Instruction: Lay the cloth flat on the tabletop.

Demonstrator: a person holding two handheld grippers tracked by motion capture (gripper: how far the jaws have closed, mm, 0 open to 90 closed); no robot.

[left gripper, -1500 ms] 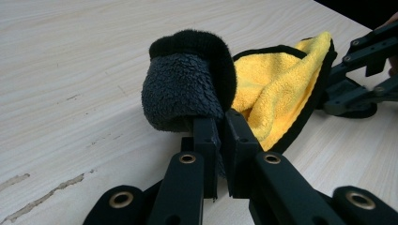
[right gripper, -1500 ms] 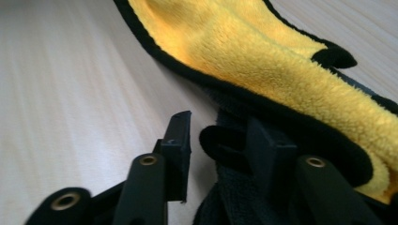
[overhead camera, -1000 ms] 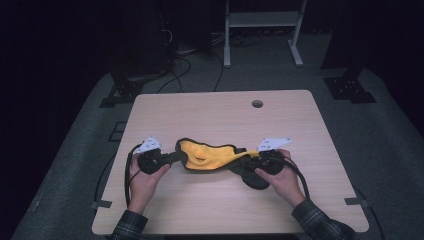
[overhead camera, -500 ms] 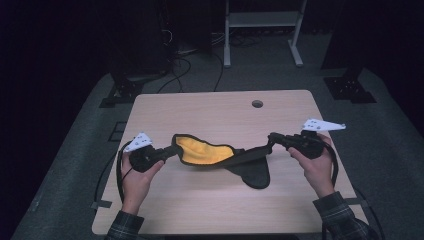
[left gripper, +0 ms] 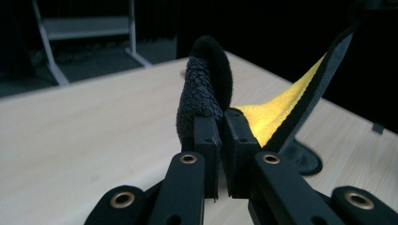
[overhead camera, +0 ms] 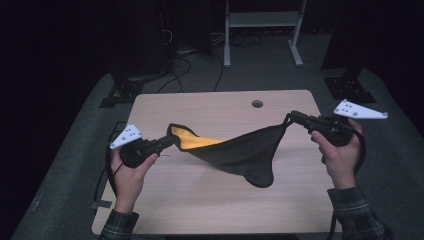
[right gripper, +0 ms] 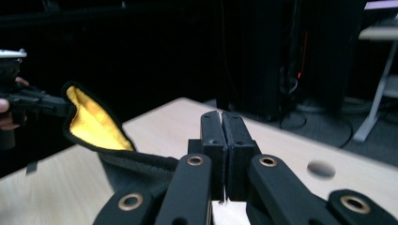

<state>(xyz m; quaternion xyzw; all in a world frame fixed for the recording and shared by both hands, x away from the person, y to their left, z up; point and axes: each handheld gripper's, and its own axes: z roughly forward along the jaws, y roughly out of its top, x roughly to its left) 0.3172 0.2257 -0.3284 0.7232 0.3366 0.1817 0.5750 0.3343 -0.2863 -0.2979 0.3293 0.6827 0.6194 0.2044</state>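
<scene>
Two grippers stretch a black cloth (overhead camera: 240, 155) with yellow lining mid-frame above the table (overhead camera: 200, 200) in the high view: left gripper (overhead camera: 167, 141), right gripper (overhead camera: 292, 116). Left gripper view: jaws pinch the cloth's edge at centre. Right gripper view: jaws pressed together, cloth at lower left.

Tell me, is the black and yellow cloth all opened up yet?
Partly. Done: each gripper, left and right, pinches one end of the cloth. In hand: it hangs stretched above the table. Left: its middle sags, folded; yellow lining shows just near the left end.
</scene>
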